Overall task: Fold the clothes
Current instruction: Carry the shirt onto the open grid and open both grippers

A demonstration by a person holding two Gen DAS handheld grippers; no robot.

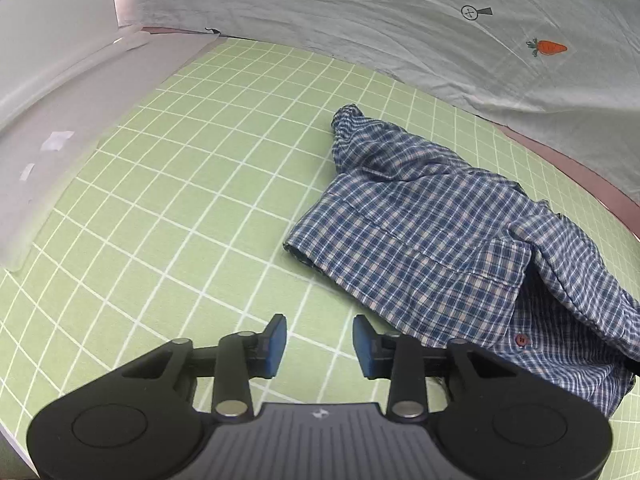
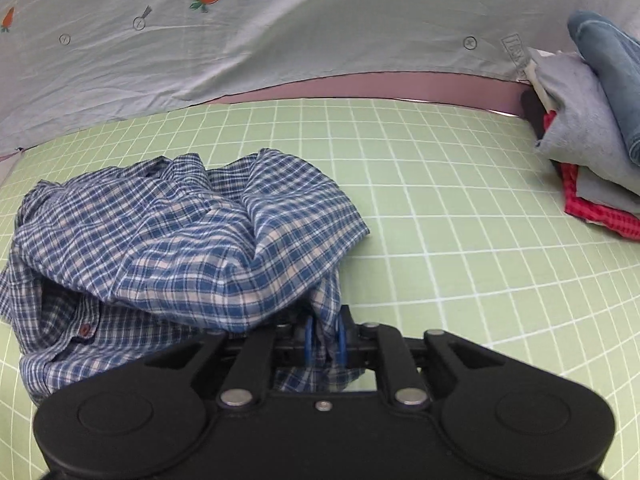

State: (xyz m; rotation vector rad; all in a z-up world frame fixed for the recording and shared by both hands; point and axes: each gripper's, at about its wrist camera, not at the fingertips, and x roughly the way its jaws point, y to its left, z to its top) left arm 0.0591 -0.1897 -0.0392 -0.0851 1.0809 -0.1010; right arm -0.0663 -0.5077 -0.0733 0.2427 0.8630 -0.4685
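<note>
Your left gripper is released: its two blue pads stand apart over the bare green grid mat, and nothing is between them. The blue checked shirt lies crumpled on the mat just to the right of this gripper, with one sleeve end reaching toward the far edge and a dark red button showing near the front opening.

At your right gripper a fold of the same shirt hangs between the narrow blue pads. Whether the pads press on the cloth or only stand around it, I cannot tell; the fabric covers most of them. The shirt is bunched in a heap to the left of this gripper.

Far to the right on the mat you have a pile of other clothes: blue denim on top, grey cloth under it, a red checked piece at the bottom. Behind the mat hangs a pale sheet with carrot prints.
</note>
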